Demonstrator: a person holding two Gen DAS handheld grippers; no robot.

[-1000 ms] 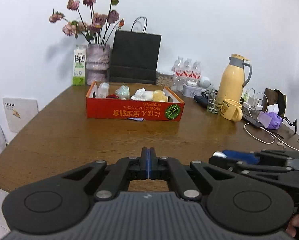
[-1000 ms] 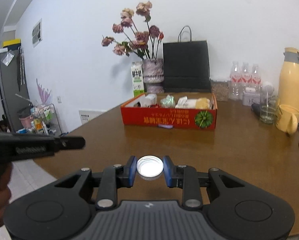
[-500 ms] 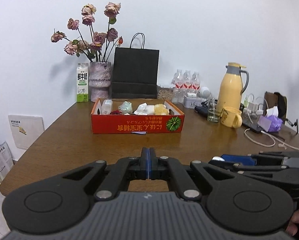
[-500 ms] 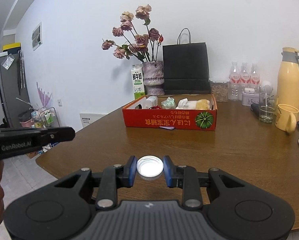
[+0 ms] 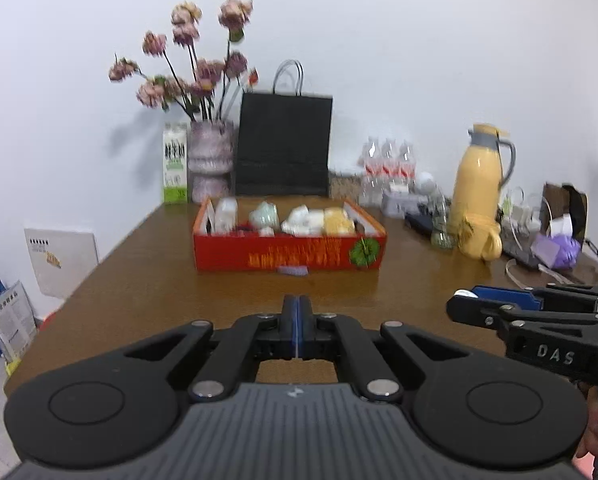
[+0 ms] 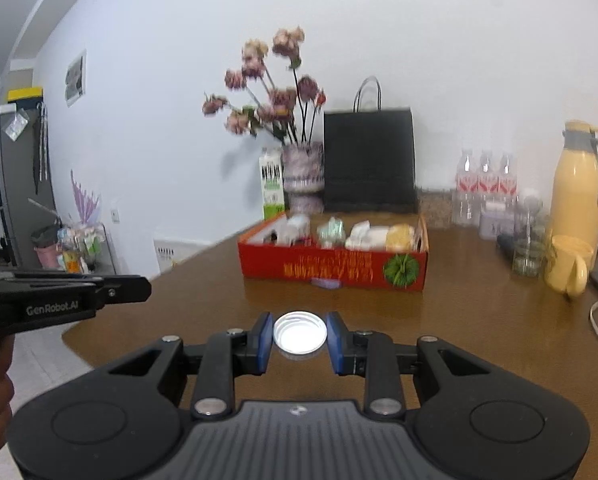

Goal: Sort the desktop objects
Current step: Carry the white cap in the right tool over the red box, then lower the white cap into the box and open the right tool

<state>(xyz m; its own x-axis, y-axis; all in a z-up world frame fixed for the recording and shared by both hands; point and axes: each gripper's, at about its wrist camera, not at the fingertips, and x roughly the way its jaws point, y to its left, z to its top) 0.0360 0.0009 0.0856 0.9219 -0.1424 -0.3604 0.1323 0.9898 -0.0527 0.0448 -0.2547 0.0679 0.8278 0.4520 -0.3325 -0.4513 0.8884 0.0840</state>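
My right gripper is shut on a white bottle cap, held above the near part of the brown table. In the left wrist view the same gripper shows side-on at the right, with the cap's white edge at its tip. My left gripper is shut with nothing between its blue pads. It also appears at the left edge of the right wrist view, its black tip level. A red cardboard box with several wrapped items stands at mid-table, beyond both grippers.
Behind the box stand a vase of dried roses, a milk carton and a black paper bag. Water bottles, a glass, a yellow jug, a yellow mug and cables crowd the right side.
Both views have tilted up, so the box and vase sit lower in frame. The right gripper has risen slightly with the cap still held. The left gripper stays shut.
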